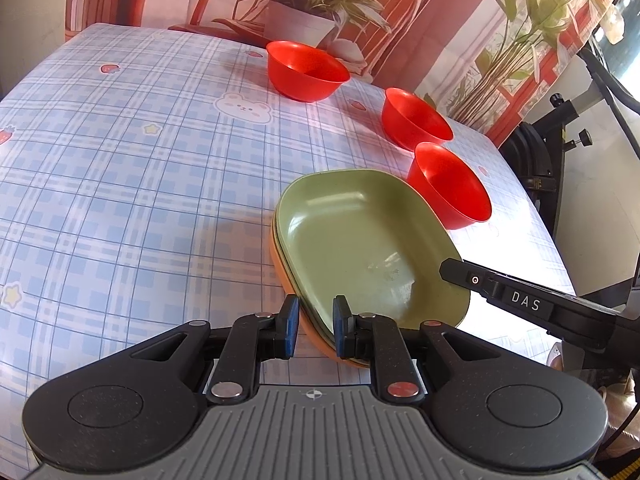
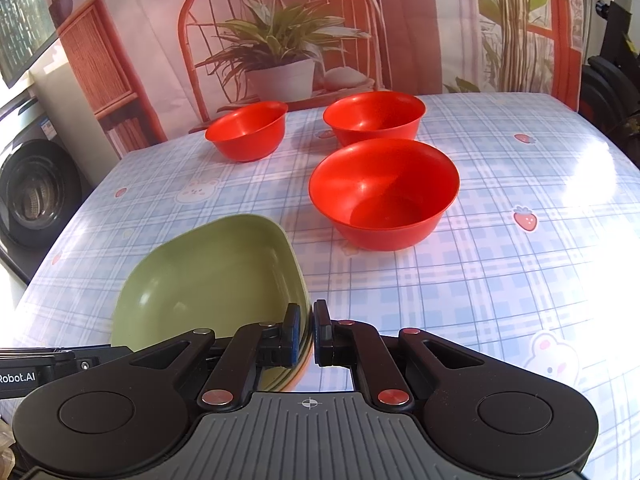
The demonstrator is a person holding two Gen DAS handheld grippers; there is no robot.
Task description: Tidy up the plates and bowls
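Note:
A stack of oblong plates lies on the plaid table, a green plate (image 1: 360,236) on top and an orange plate (image 1: 316,340) at the bottom. My left gripper (image 1: 316,320) is shut on the stack's near rim. In the right wrist view my right gripper (image 2: 307,330) is shut on the rim of the green plate (image 2: 208,280), at its right side. Three red bowls stand upright and empty beyond the plates: the nearest bowl (image 1: 450,184) (image 2: 384,192), a second bowl (image 1: 416,118) (image 2: 374,118) and the far bowl (image 1: 306,70) (image 2: 248,130).
The table (image 1: 120,180) carries a blue checked cloth and ends close behind the bowls at a printed backdrop (image 2: 280,40). A black stand (image 1: 560,140) is off the table's right edge. A washing machine (image 2: 32,188) stands past the left edge.

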